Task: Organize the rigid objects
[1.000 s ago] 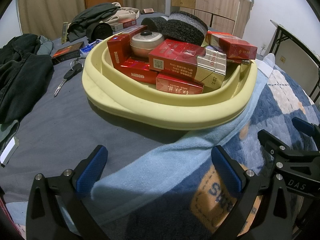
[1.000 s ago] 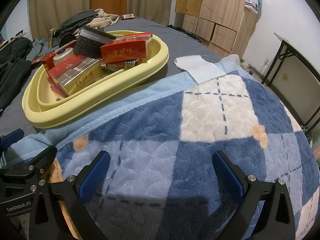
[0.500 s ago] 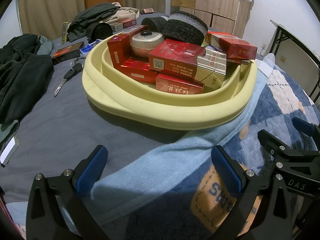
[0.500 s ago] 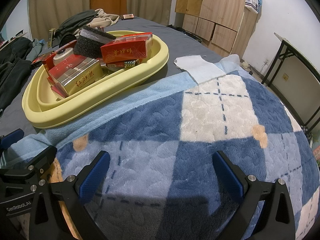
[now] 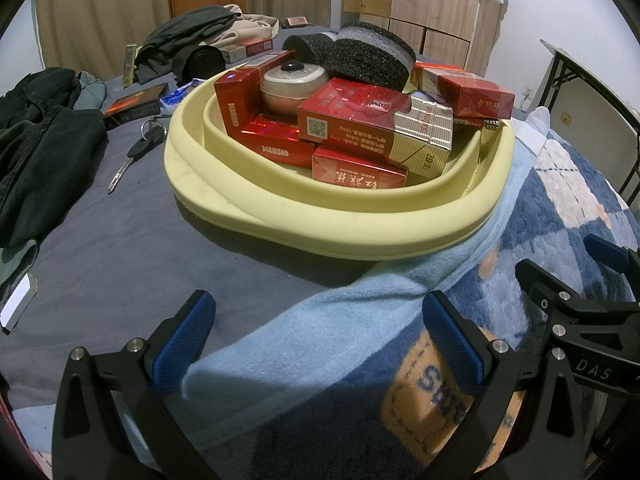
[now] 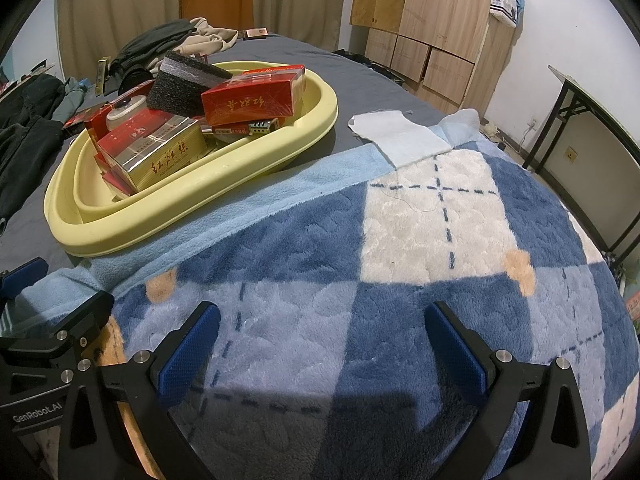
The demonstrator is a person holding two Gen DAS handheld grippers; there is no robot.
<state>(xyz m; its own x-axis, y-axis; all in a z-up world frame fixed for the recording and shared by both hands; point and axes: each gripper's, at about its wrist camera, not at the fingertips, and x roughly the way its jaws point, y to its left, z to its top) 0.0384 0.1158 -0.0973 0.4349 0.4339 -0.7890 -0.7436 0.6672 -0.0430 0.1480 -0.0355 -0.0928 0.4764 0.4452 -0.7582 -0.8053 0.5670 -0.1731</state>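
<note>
A pale yellow oval basin rests on the grey bed, its near rim on the edge of a blue plaid blanket. Inside are several red cigarette cartons, a red-and-gold carton, a round cream jar and black foam blocks. My left gripper stands open and empty, low over the blanket's edge in front of the basin. My right gripper is open and empty over the blanket, to the right of the basin.
A key, a dark box and dark clothes lie left of the basin. More clothes and small boxes sit at the back. A white cloth lies at the blanket's far edge. A folding table stands at right.
</note>
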